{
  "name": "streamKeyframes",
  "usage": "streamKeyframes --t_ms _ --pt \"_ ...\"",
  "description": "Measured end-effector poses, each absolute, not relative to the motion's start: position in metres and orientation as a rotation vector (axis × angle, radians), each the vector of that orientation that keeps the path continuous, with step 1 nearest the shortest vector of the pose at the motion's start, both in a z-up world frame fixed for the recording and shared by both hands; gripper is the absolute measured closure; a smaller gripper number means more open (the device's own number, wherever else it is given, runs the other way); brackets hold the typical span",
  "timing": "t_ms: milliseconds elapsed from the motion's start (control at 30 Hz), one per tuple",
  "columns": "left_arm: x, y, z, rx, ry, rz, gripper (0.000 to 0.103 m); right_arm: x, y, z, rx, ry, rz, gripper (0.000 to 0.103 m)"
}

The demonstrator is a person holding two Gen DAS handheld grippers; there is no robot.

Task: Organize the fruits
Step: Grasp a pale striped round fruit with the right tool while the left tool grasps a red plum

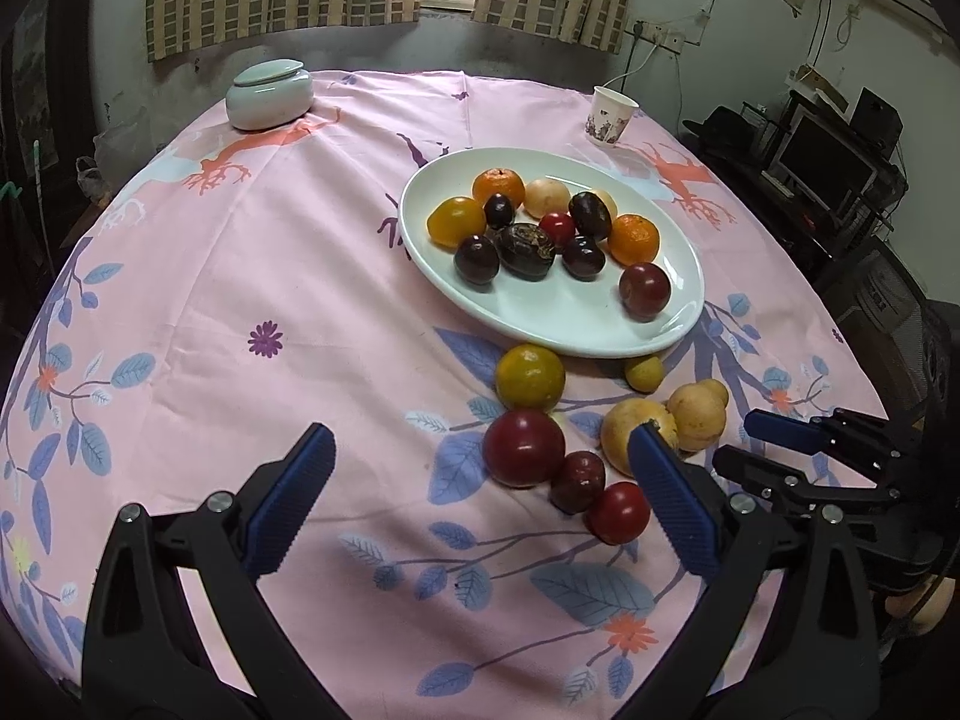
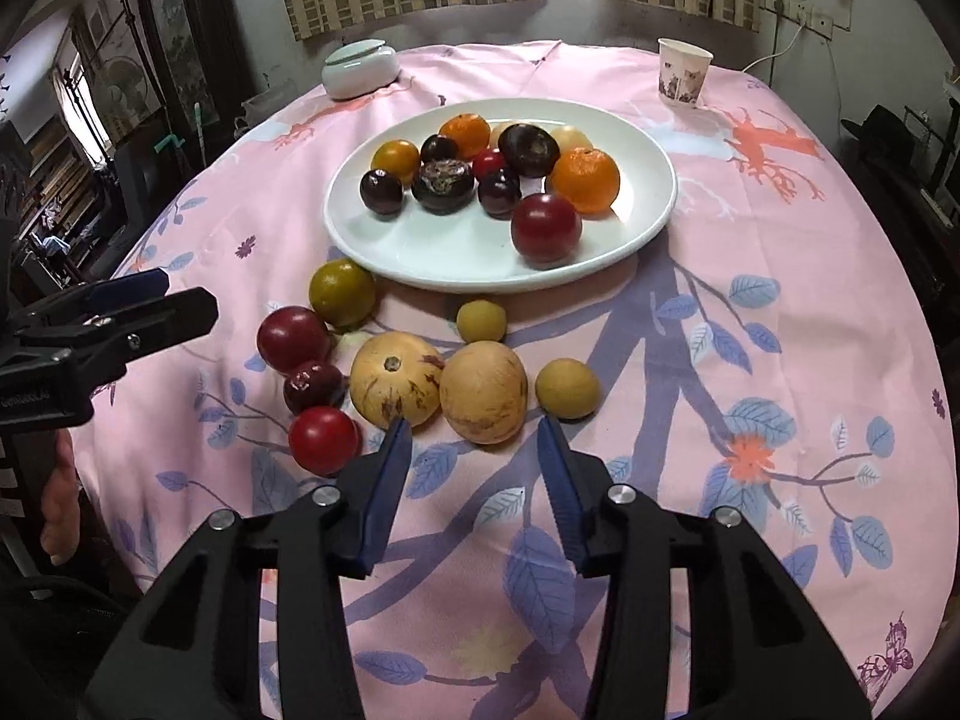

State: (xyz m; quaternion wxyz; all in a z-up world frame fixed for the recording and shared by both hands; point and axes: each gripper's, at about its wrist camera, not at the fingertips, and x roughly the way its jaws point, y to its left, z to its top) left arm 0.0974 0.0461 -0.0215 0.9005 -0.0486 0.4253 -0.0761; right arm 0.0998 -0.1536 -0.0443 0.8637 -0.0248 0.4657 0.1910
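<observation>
The right gripper [image 2: 475, 429] hangs just short of a tan oval fruit [image 2: 483, 391], its jaws narrowed but parted with nothing between them; the left gripper [image 1: 480, 441] stands spread wide and empty over the pink cloth [image 1: 240, 276]; beside them lie loose fruits, among them a bright red one [image 2: 323, 440], a pale ribbed one [image 2: 396, 387] and a yellow-green one [image 2: 342, 292]; beyond, the white plate [image 2: 420, 246] carries 11 or so fruits; farthest stand a lidded jar [image 2: 360, 68] and a paper cup [image 2: 683, 73].
</observation>
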Motion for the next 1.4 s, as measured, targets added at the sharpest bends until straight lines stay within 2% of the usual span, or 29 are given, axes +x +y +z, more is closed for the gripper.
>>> streamKeyframes --t_ms 133,267,600,833,900,967,1067,1167,1333,1367,1400 --pt "0.097 0.052 -0.026 -0.101 0.899 -0.15 0.003 0.113 -0.145 -0.059 -0.088 0.996 0.364 0.059" --pt "0.095 0.05 -0.034 -0.05 0.933 -0.135 0.003 0.128 -0.137 -0.075 -0.114 0.986 0.351 0.069" --pt "0.116 0.038 -0.066 0.084 1.03 -0.043 0.002 0.105 -0.157 -0.059 -0.047 0.979 0.376 0.07" --pt "0.125 0.026 -0.072 0.092 1.004 -0.08 0.002 0.094 -0.166 -0.057 -0.003 0.987 0.401 0.069" --pt "0.132 0.026 -0.074 0.055 1.007 -0.091 0.008 0.095 -0.166 -0.058 0.012 0.988 0.412 0.069" --pt "0.14 0.029 -0.077 -0.016 1.019 -0.128 0.022 0.096 -0.166 -0.06 0.023 0.994 0.421 0.069" --pt "0.142 0.03 -0.079 -0.069 1.023 -0.161 0.032 0.099 -0.167 -0.066 0.043 1.009 0.421 0.069" --pt "0.134 0.027 -0.078 -0.076 1.01 -0.196 0.047 0.104 -0.167 -0.071 0.055 1.022 0.417 0.069" --pt "0.129 0.027 -0.078 -0.093 1.001 -0.206 0.048 0.113 -0.162 -0.074 0.052 1.019 0.404 0.069" --pt "0.127 0.026 -0.078 -0.091 0.998 -0.21 0.053 0.115 -0.161 -0.075 0.049 1.018 0.403 0.069" --pt "0.126 0.025 -0.078 -0.092 0.998 -0.223 0.062 0.117 -0.16 -0.075 0.045 1.016 0.4 0.069"
